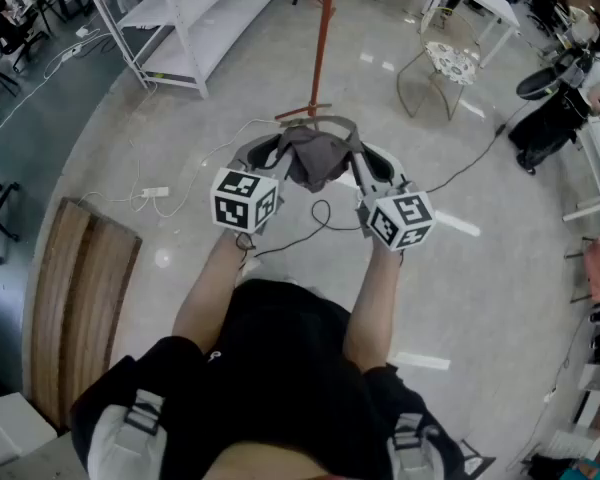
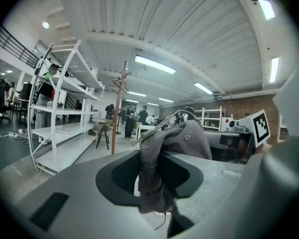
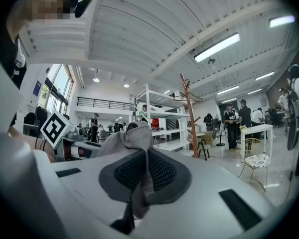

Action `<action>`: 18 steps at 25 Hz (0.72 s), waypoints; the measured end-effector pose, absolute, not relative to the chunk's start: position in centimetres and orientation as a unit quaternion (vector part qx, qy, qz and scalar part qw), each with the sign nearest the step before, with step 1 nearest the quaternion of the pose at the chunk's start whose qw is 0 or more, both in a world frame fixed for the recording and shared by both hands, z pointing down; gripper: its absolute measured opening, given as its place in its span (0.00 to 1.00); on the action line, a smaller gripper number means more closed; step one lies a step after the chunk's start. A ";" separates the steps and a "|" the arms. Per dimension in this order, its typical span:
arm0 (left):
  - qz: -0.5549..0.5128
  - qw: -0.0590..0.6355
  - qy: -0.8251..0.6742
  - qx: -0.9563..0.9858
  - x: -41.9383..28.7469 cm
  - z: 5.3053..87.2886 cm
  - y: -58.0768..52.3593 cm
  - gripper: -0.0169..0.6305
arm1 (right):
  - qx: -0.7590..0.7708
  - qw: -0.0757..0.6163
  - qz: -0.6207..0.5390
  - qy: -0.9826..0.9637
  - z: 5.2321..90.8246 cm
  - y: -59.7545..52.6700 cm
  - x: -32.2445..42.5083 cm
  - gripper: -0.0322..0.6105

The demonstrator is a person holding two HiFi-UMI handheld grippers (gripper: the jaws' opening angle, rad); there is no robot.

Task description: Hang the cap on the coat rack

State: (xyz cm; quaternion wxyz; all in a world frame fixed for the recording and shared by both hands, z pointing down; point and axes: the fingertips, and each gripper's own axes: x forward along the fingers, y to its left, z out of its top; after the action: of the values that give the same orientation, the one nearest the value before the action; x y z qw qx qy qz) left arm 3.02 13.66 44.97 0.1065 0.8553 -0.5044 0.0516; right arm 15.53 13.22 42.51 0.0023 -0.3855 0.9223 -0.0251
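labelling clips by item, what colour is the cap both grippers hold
Dark grey; the cap shows best in the head view.

left gripper [image 2: 155, 169]: jaws were closed on cloth, one dark pad on each side of it.
grey cap [image 2: 185, 142]: pinched by a fold; crown bunched above the jaws, top button facing the camera, loose cloth hanging below.
coat rack [image 2: 118, 114]: brown pole with pegs, upright, well beyond the cap and left of it.
white shelving unit [image 2: 65, 133]: stood at left, nearer than the rack.
marker cube [image 2: 259, 126]: at right, past the cap.
people [image 2: 132, 118]: stood small in the background.
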 end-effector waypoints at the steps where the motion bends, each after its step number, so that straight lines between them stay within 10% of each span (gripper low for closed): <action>1: 0.049 0.107 -0.504 0.855 3.2 45.0 13.7 0.19 | -0.384 0.000 -0.021 0.923 42.4 13.2 15.6 0.05; 18: 0.040 0.108 -0.513 0.851 2.9 44.5 12.4 0.19 | -0.375 0.011 -0.010 0.927 41.8 11.6 15.3 0.05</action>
State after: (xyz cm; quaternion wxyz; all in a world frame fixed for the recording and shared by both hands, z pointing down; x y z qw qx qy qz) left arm 2.91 12.40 44.50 0.1081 0.8507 -0.5129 0.0396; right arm 15.31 11.60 41.80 0.0112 -0.3749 0.9269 -0.0100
